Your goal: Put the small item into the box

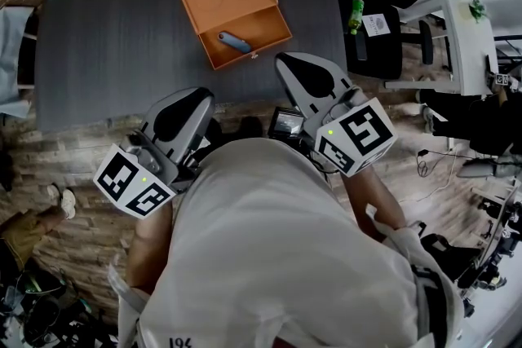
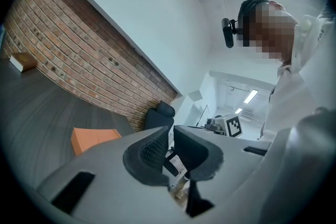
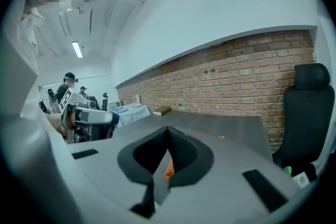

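Worktop [image 1: 122, 37]: dark grey, set against a brick wall [image 2: 63, 60].
Box [image 1: 265, 24]: orange, open, its lid laid back flat behind the tray; it sits on the far half of the worktop, well apart from both grippers.
Small item [image 1: 234, 41]: blue and slim, lying slantwise inside the box's tray, near its front left corner.
Left gripper [image 1: 192, 106]: held low by the person's body, just short of the worktop's near edge. In its own view the left gripper [image 2: 172, 136] has its jaws drawn all but together, with only a thin slit at the tips and nothing between them (the orange box [image 2: 93, 138] shows off to one side, beyond the jaws).
Right gripper [image 1: 306, 77]: also held back near the worktop's edge, a little further forward than the left. In its own view the right gripper [image 3: 168, 136] has its jaws closed tip to tip and empty.
Person: white shirt, 1 gripper in each hand.
Chair [image 1: 375, 45]: black, standing at the worktop's right end, with a green bottle-like thing [image 1: 356, 15] on it.
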Demonstrator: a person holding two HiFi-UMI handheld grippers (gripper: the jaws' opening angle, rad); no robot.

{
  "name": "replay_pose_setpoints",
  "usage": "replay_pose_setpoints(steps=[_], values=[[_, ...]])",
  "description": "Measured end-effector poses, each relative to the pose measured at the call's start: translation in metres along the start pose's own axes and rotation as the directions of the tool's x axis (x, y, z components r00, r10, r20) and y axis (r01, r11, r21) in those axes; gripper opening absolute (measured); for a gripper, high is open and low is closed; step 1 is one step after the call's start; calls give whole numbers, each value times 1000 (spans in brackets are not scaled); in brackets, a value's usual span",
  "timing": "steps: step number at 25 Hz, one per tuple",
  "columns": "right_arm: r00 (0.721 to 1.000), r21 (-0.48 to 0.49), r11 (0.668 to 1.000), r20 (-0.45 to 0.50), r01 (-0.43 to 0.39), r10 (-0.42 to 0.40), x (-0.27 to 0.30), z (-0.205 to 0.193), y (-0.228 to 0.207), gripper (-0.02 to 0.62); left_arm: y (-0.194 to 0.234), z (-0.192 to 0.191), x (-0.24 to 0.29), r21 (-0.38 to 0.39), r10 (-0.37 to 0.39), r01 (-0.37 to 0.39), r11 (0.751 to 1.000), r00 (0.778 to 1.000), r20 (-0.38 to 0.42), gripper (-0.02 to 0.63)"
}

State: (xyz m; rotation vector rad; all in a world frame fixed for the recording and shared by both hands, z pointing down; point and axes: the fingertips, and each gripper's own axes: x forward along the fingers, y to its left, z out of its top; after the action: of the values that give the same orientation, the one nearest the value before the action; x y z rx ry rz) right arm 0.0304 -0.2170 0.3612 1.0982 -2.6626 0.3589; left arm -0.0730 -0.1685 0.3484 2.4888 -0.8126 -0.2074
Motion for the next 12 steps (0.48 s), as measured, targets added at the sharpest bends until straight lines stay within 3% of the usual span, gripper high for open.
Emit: replay_pose_setpoints(steps=[12], values=[[1000,-3,1000,-6,-3,3,2,2,0,12,1,0,1,-5,-11,11,1000,1000,-10,40]])
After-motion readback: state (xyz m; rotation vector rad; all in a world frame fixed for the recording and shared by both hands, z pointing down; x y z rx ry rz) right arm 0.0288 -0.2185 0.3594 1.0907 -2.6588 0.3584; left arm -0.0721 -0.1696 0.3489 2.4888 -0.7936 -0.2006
